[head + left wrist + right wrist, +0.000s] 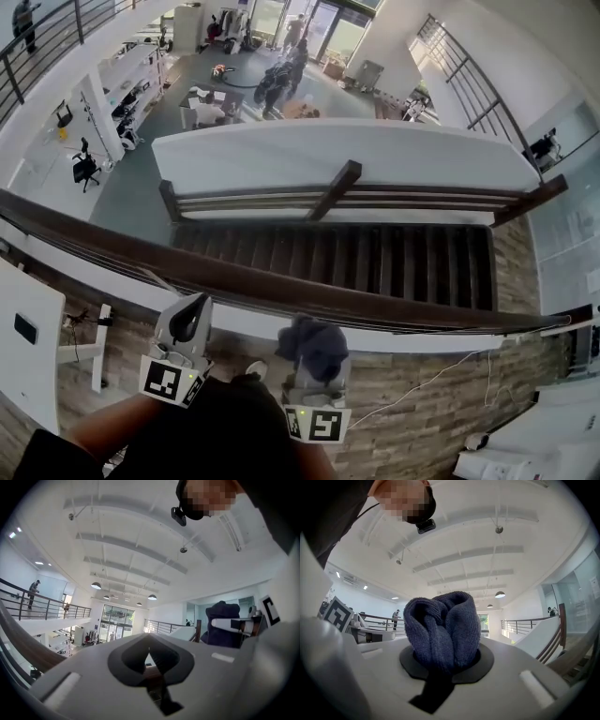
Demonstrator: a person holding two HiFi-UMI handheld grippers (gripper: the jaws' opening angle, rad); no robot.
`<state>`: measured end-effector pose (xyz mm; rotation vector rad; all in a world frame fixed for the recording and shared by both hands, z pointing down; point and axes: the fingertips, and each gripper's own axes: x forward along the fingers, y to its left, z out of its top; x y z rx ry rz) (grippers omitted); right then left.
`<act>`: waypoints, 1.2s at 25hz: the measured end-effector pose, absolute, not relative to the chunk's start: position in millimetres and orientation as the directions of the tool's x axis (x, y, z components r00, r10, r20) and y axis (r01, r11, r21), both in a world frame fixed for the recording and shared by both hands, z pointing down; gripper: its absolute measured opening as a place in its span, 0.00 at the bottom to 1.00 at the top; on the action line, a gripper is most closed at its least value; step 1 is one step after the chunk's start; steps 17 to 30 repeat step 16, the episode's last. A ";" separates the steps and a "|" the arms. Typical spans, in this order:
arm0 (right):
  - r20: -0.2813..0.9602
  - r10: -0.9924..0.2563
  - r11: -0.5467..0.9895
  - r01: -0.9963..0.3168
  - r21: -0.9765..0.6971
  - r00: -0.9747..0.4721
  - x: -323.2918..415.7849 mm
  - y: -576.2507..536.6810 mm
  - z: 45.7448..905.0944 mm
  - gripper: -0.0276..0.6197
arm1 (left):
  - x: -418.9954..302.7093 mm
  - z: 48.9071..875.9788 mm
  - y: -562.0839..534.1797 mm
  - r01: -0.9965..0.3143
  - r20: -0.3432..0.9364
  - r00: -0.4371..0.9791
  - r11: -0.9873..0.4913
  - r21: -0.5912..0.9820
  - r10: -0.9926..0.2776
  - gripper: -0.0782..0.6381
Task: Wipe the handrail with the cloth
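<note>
A dark blue cloth (pixel 314 343), bunched into a thick wad, stood up out of the right gripper (pixel 316 367), whose fingers were clamped on its lower folds. In the right gripper view the cloth (pixel 443 629) filled the space between them completely. It sat on the person's side of the dark wooden handrail (pixel 234 281), just beside the rail's near edge. Whether the two were touching could not be told from above.

The left gripper (pixel 190 317) hovered to the left of the cloth and near the same rail, its fingers (pixel 125 656) drawn together with nothing between them. Beyond the handrail lay a staircase (pixel 375 261) and, past that, an open lower floor (pixel 141 178) where people stood.

The main risk appeared to be the drop. The cloth was held only by its base, so a drag along the wood could have tugged it out of the fingers and sent it over the rail onto the stairs. The tight wad also offered little flat surface, so a pass might have cleaned only a narrow strip. Pressing too low could have brought the hard fingers, rather than the fabric, against the wood.
</note>
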<state>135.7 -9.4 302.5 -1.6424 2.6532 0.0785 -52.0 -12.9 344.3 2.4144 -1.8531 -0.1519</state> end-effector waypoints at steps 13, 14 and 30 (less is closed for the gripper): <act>-0.007 -0.868 0.495 -0.868 0.030 -0.496 137.5 -6.7 311.7 0.14 | -30.8 350.2 -4.4 -0.952 0.008 0.263 -0.258 0.166 -0.965 0.11; -0.008 -0.867 0.498 -0.867 0.026 -0.499 138.4 -7.8 311.7 0.14 | -27.6 349.5 -5.0 -0.950 0.004 0.271 -0.266 0.165 -0.963 0.11; -0.012 -0.864 0.504 -0.864 0.019 -0.504 141.2 -10.3 311.1 0.14 | -20.8 348.3 -6.5 -0.946 -0.004 0.287 -0.284 0.156 -0.958 0.11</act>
